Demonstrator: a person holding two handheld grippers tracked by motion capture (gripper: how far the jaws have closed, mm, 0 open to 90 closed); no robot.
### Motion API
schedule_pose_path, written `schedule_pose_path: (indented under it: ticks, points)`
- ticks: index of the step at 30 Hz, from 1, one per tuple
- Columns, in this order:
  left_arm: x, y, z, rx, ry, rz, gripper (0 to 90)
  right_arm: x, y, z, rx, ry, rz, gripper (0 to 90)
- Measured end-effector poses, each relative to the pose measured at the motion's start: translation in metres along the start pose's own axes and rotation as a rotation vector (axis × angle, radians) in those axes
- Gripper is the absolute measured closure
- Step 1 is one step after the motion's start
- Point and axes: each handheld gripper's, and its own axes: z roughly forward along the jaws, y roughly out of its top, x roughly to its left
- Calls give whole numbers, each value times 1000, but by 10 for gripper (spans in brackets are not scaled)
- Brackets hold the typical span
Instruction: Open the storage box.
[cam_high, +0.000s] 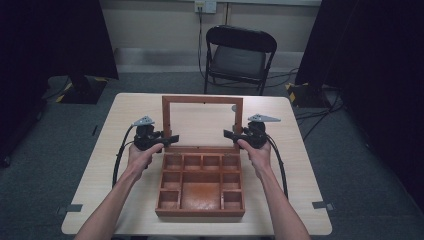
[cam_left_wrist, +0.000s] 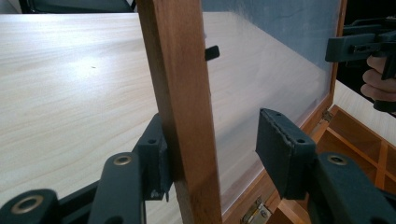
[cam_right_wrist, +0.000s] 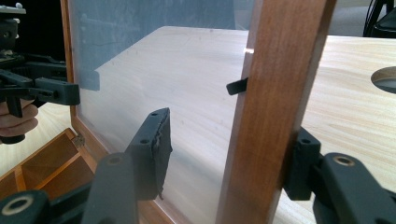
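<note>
No readable writing on the wooden box (cam_high: 200, 190). Left claw (cam_left_wrist: 210, 154), at nine o'clock, and right claw (cam_right_wrist: 229, 154), at three, straddle its upright lid (cam_high: 202, 100) frame, both released.

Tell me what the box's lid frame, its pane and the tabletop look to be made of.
Lid frame: reddish-brown wood, satin finish, with faint grain. Pane: clear glass or acrylic, hard to tell which; the table shows through, with hazy reflections. Tabletop: pale wood or wood-look laminate, smooth, with printed-looking grain.
</note>
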Motion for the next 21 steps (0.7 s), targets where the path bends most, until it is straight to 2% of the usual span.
schedule_pose_path:
  ticks: [9, 13, 17, 21]
  points:
    - [4, -7, 1, 11, 5, -16, 475, -4, -5, 4, 25, -17, 12, 418]
    - [4, -9, 2, 12, 4, -25, 470, -4, -6, 4, 36, -42, 3, 414]
    - [6, -14, 4, 28, 7, -29, 468, -6, -9, 6, 54, -40, 10, 406]
    - [7, -14, 8, 56, 11, -38, 438, -9, -13, 11, 70, -47, 37, 373]
